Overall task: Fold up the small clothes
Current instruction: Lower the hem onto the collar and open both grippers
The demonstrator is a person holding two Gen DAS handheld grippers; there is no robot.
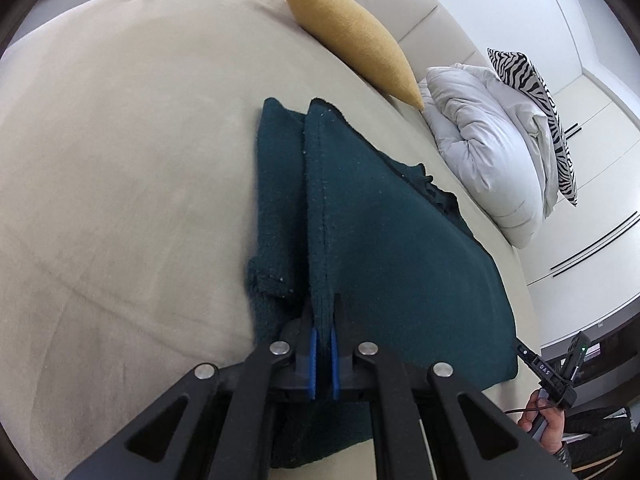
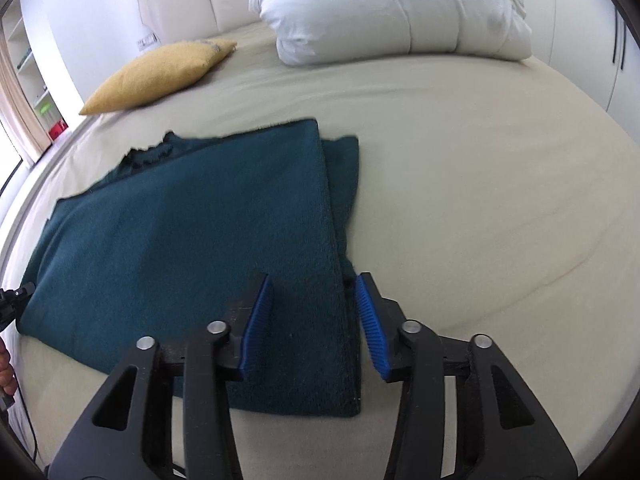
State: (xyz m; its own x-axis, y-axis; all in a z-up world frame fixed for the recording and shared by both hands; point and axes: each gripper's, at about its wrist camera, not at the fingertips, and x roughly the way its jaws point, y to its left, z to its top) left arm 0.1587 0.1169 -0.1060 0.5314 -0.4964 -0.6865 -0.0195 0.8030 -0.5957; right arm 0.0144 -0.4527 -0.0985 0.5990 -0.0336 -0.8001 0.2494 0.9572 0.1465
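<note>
Dark green sweater [image 2: 180, 240] on the beige bed [image 2: 480, 200], partly folded lengthwise, further folds judged outstanding: left gripper [image 1: 323, 336] clamped on its near edge, right gripper [image 2: 316, 320] part open astride the folded edge, gripping nothing.
</note>
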